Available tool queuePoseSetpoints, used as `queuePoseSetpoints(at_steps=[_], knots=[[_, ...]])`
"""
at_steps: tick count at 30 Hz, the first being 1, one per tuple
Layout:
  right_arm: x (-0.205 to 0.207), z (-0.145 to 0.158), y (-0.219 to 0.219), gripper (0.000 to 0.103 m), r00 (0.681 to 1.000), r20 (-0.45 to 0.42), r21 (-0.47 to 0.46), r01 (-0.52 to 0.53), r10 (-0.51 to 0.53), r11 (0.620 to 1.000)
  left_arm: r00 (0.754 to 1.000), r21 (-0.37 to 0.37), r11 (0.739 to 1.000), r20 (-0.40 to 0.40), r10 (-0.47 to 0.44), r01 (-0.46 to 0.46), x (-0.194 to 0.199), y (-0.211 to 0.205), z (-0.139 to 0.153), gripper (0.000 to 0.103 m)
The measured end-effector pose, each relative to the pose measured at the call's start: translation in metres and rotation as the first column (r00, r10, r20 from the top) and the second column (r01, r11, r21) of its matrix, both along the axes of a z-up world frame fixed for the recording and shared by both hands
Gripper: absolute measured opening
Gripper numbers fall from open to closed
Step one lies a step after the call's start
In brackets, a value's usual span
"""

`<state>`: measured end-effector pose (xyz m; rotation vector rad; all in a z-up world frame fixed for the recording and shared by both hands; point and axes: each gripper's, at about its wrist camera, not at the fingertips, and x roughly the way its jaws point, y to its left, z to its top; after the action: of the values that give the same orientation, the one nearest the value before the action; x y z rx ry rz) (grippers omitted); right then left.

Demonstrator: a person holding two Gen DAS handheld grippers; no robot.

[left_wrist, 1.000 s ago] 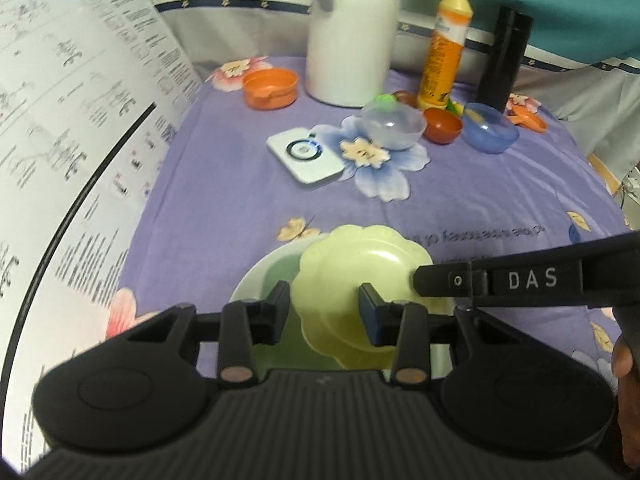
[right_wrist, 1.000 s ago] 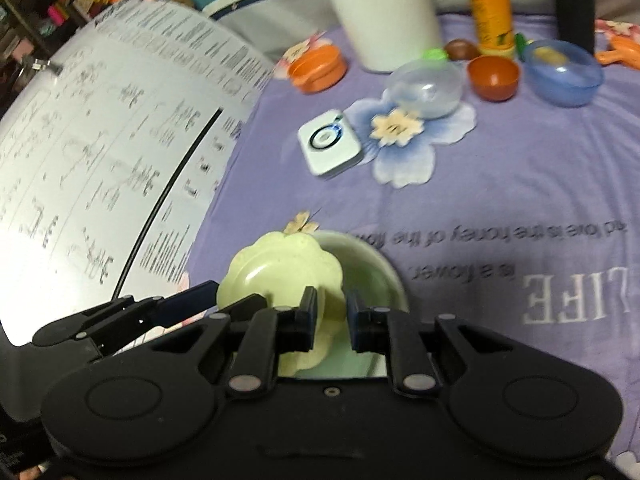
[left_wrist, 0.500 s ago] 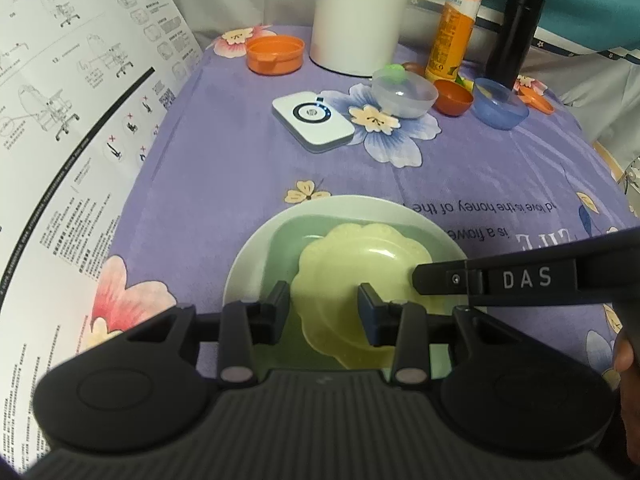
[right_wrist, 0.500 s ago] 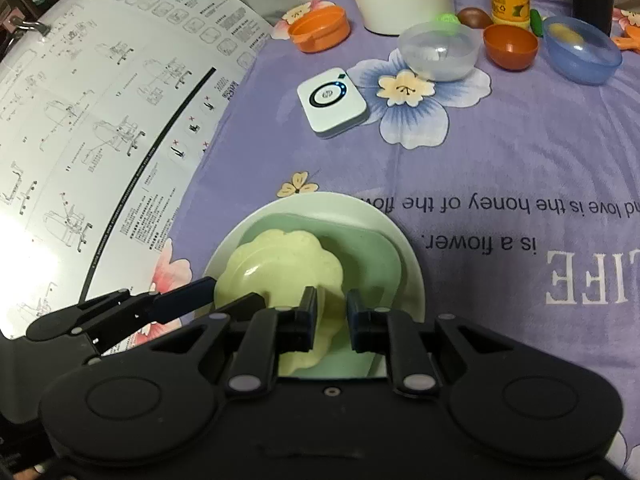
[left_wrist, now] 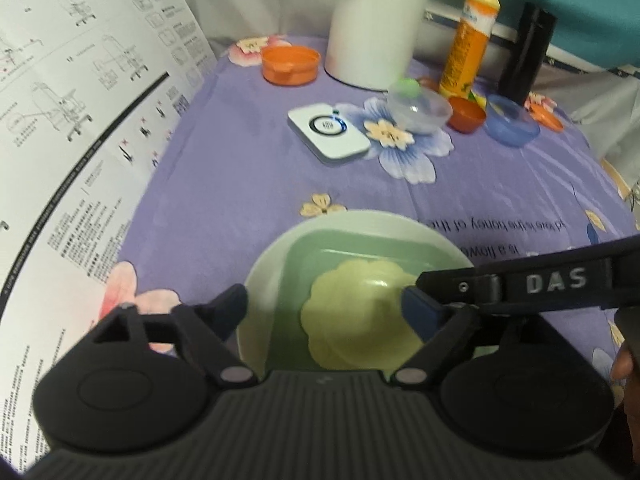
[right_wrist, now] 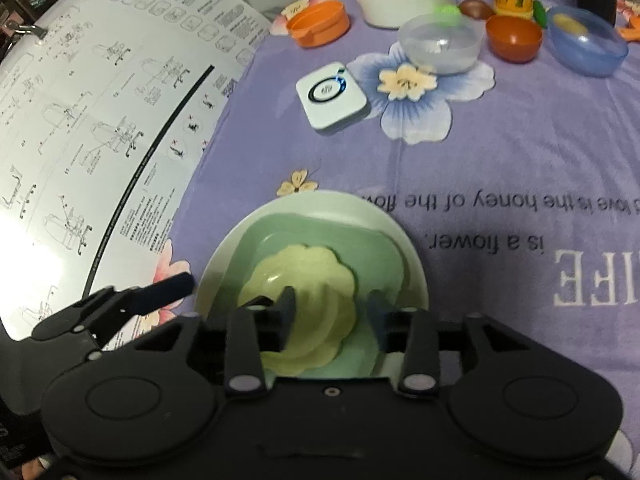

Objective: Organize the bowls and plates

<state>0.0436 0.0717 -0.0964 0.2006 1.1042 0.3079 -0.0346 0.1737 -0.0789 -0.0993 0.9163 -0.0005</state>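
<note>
Three dishes nested near: yellow scalloped dish (right_wrist: 298, 300) in green plate (left_wrist: 320, 246) in white plate (left_wrist: 264, 268), both grippers (left_wrist: 324, 308) (right_wrist: 332, 316) spread wide, empty; far bowls (right_wrist: 440, 46) left.

A wide stretch of bare purple cloth (right_wrist: 500, 168) is left open between the stacked plates (right_wrist: 404, 240) and the far row. The left side is blocked by a large printed sheet (right_wrist: 100, 92). Passage ahead is narrowed by a white device (right_wrist: 333, 98), a clear bowl (right_wrist: 440, 42), an orange bowl (right_wrist: 514, 38) and a blue bowl (right_wrist: 586, 46).
</note>
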Motion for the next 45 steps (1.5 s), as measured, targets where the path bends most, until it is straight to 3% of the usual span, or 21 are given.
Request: queuePoseSetpoints(at_steps=[4, 6, 9, 17, 26, 34, 45], knots=[[-0.004, 0.011, -0.004, 0.083, 0.999, 0.041, -0.001, 0.008, -0.008, 1.000, 1.000, 0.006, 1.000, 0.010, 0.020, -0.020, 0.002, 0.001, 0.006, 0.095], [-0.006, 0.015, -0.006, 0.092, 0.998, 0.060, -0.002, 0.010, -0.010, 1.000, 1.000, 0.008, 1.000, 0.009, 0.030, -0.030, 0.003, 0.001, 0.009, 0.102], [-0.009, 0.021, -0.012, 0.103, 0.996, 0.084, 0.000, 0.020, -0.020, 1.000, 0.999, 0.012, 0.999, 0.011, 0.032, -0.033, 0.003, 0.000, 0.011, 0.103], [-0.013, 0.025, -0.034, 0.103, 0.994, 0.093, 0.018, 0.061, -0.063, 0.998, 1.000, 0.023, 1.000, 0.012, 0.012, -0.012, 0.009, -0.012, 0.017, 0.103], [-0.006, 0.026, -0.095, 0.103, 0.976, 0.098, 0.037, 0.192, -0.194, 0.981, 0.998, 0.048, 0.998, 0.035, -0.044, 0.042, 0.043, -0.046, 0.027, 0.103], [0.012, 0.031, -0.164, 0.103, 0.938, 0.125, 0.024, 0.322, -0.323, 0.946, 0.988, 0.085, 0.988, 0.071, -0.139, 0.133, 0.100, -0.096, 0.037, 0.103], [0.071, 0.037, -0.254, 0.103, 0.879, 0.161, 0.020, 0.452, -0.449, 0.892, 0.960, 0.118, 0.962, 0.105, -0.258, 0.245, 0.196, -0.174, 0.039, 0.103]])
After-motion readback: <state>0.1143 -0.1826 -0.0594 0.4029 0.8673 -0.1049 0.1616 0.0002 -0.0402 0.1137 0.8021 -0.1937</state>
